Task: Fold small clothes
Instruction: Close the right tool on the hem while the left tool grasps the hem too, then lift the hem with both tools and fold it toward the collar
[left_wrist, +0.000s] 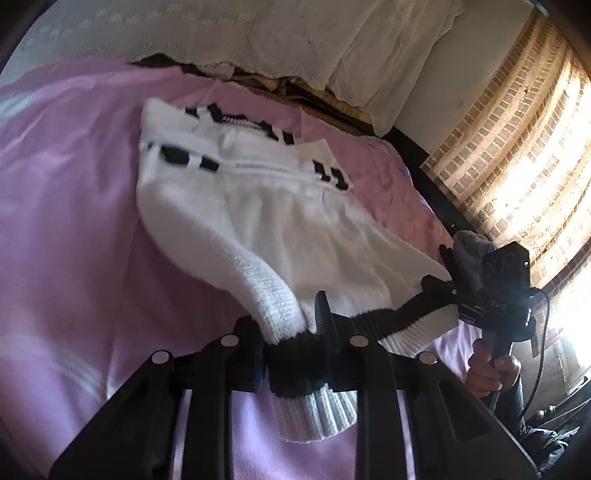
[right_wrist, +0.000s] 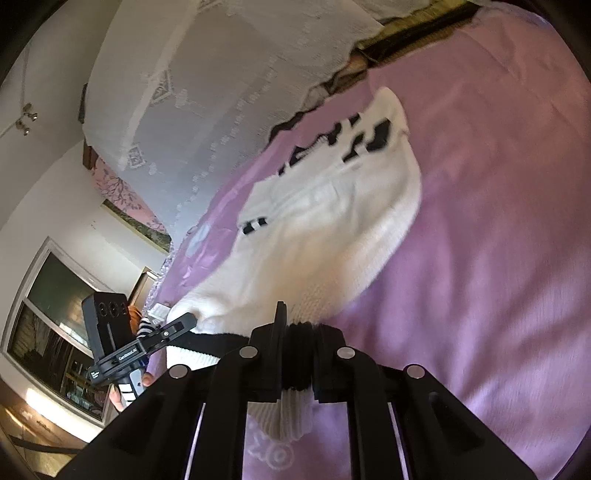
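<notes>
Over the pink bed (left_wrist: 74, 221), both tongs pinch the sweater's (left_wrist: 229, 206) black-and-white hem: left tongs (left_wrist: 295, 343) one corner, right tongs (right_wrist: 299, 354) the other. Far end rests on bed. Risk: bunched knit slipping from a shallow pinch, skewing the fold.

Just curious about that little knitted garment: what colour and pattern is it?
The sweater is white knit with black blocky markings and a black-banded hem, clearest in the left wrist view.

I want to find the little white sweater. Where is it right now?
The white sweater lies on the pink bedsheet, below the lace bedcover; its black-banded hem is pinched by the left gripper and right gripper.
</notes>
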